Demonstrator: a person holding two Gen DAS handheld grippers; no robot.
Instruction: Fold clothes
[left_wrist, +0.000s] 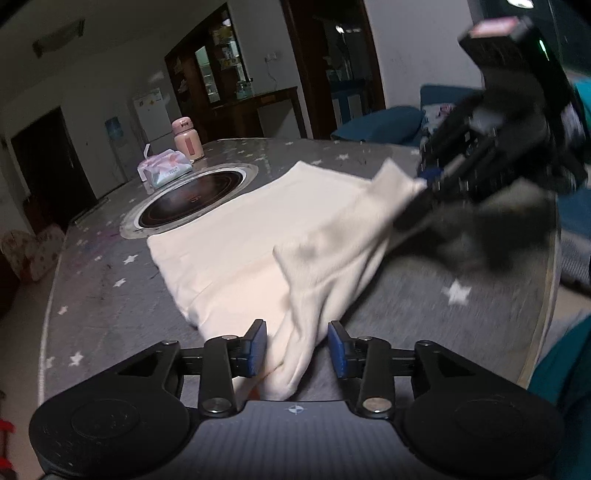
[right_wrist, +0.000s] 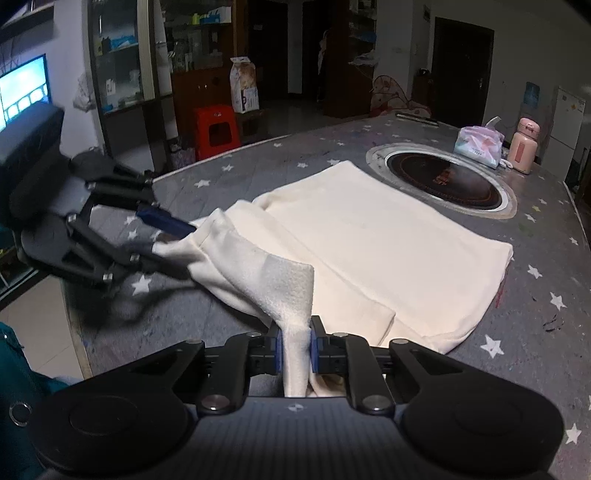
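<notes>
A cream garment (left_wrist: 251, 236) lies partly folded on the grey star-patterned table (left_wrist: 103, 295); it also shows in the right wrist view (right_wrist: 388, 240). My left gripper (left_wrist: 297, 347) has its jaws apart with a bunched end of the cloth lying between them; in the right wrist view (right_wrist: 173, 240) its fingers straddle that cloth end. My right gripper (right_wrist: 295, 345) is shut on another raised end of the garment. In the left wrist view the right gripper (left_wrist: 421, 184) holds the cloth lifted above the table, blurred.
A round inset cooktop (right_wrist: 443, 181) sits in the table beyond the garment. A tissue pack (right_wrist: 478, 144) and a pink bottle (right_wrist: 522, 146) stand behind it. The table's near edge (left_wrist: 546, 295) runs close on the right. A red stool (right_wrist: 216, 125) stands on the floor.
</notes>
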